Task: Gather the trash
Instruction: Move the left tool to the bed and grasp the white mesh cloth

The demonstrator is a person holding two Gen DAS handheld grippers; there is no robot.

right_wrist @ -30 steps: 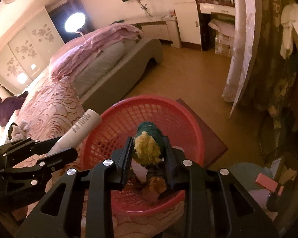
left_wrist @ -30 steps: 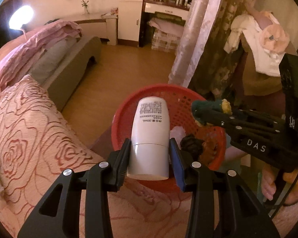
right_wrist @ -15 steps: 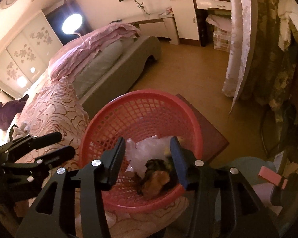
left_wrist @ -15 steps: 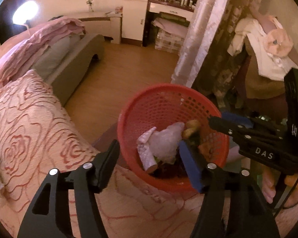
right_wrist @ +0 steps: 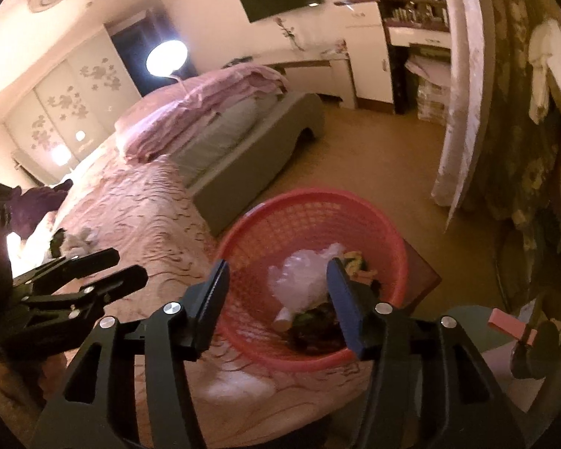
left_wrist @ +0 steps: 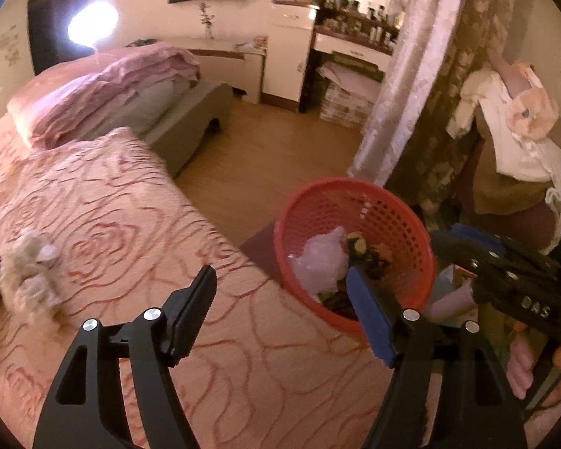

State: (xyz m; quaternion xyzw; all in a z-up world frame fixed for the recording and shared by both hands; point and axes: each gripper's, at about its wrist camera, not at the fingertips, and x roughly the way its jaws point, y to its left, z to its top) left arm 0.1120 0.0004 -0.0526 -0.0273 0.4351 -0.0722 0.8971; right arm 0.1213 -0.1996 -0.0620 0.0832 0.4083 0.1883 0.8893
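Both my grippers, left (left_wrist: pixel 280 295) and right (right_wrist: pixel 278 280), just finished opening, jaws released with nothing between them. The trash (right_wrist: pixel 306 280) sits in the red basket (right_wrist: pixel 310 205), just beyond the right jaws, beside the bed (left_wrist: pixel 131 224).

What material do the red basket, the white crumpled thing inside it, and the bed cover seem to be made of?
Red basket: most likely moulded plastic, slightly glossy; its wall is a regular grid of small holes.
White crumpled thing: probably a thin plastic bag, translucent and wrinkled with soft shine; it might be tissue.
Bed cover: woven fabric, pink, with a raised, quilted-looking rose pattern and a faint sheen.
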